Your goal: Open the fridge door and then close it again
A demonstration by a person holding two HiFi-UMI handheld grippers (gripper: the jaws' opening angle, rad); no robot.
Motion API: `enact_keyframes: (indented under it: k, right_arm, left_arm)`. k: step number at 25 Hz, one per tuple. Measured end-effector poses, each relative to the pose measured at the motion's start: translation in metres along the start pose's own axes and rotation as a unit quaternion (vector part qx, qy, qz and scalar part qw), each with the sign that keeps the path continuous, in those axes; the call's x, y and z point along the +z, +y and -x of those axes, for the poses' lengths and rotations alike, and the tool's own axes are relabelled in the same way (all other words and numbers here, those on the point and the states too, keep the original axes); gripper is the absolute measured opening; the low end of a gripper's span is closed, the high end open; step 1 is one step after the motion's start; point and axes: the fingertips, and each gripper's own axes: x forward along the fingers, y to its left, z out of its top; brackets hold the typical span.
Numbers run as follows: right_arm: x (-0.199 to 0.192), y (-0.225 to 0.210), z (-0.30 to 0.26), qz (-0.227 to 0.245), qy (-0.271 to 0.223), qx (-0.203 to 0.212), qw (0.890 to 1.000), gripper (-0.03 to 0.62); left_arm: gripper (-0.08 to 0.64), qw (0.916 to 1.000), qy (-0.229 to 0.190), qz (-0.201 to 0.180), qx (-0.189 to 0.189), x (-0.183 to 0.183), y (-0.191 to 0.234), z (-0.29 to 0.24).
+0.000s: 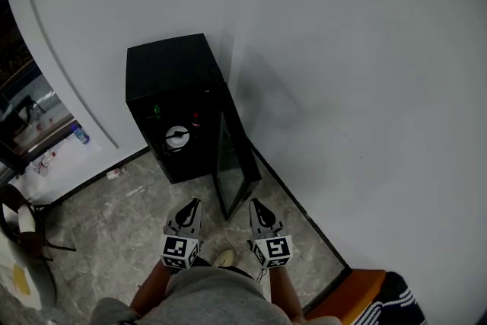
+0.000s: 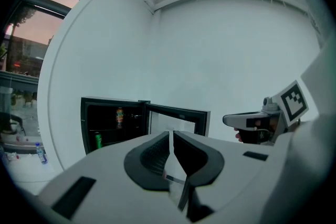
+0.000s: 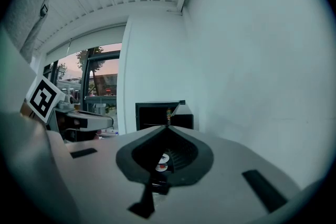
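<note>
fridge: black, on the floor against the white wall, cans inside; left hand-held gripper: clenched, empty, short of the fridge; fridge door: swung open; right hand-held gripper: clenched, empty, near the door's free edge.

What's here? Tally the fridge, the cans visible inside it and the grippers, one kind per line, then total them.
fridge: 1
cans inside it: 2, the orange can and the green can
grippers: 2, the left gripper and the right gripper
Total: 5
</note>
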Motion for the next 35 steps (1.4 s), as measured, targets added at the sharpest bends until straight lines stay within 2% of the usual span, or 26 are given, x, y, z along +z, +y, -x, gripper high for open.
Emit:
enact_keyframes:
  k: [4,10,11,13,16,22,35]
  right_arm:
    - [0.007,-0.017,-0.002,0.015,-0.020,-0.005,1.000,0.025]
    - [-0.003,-0.036,-0.011,0.008,-0.019,0.018,1.000,0.028]
    - [-0.006,-0.038,-0.014,0.007,-0.015,0.023,1.000,0.039]
    - [-0.013,-0.040,-0.019,0.005,-0.004,0.034,0.999,0.122]
    - [-0.025,-0.042,-0.026,0.008,0.011,0.044,0.999,0.138]
    - [-0.034,-0.043,-0.038,0.014,0.025,0.056,0.998,0.141]
    - [-0.034,-0.042,-0.048,-0.001,0.022,0.074,0.997,0.140]
  left_arm:
    - [0.026,1.0000,0.004,-0.002,-0.001,-0.001,-0.001,-0.003]
    - [0.026,0.9999,0.015,-0.007,0.001,-0.007,0.001,-0.004]
    - [0.026,0.9998,0.017,-0.008,0.001,-0.008,0.002,-0.004]
    - [0.026,0.9998,0.019,-0.010,0.004,-0.009,0.003,-0.004]
    - [0.026,0.9998,0.019,-0.009,0.007,-0.009,0.004,-0.003]
    - [0.026,0.9997,0.020,-0.011,0.010,-0.010,0.004,-0.004]
    - [0.026,0.9993,0.025,-0.008,0.026,-0.012,0.012,-0.002]
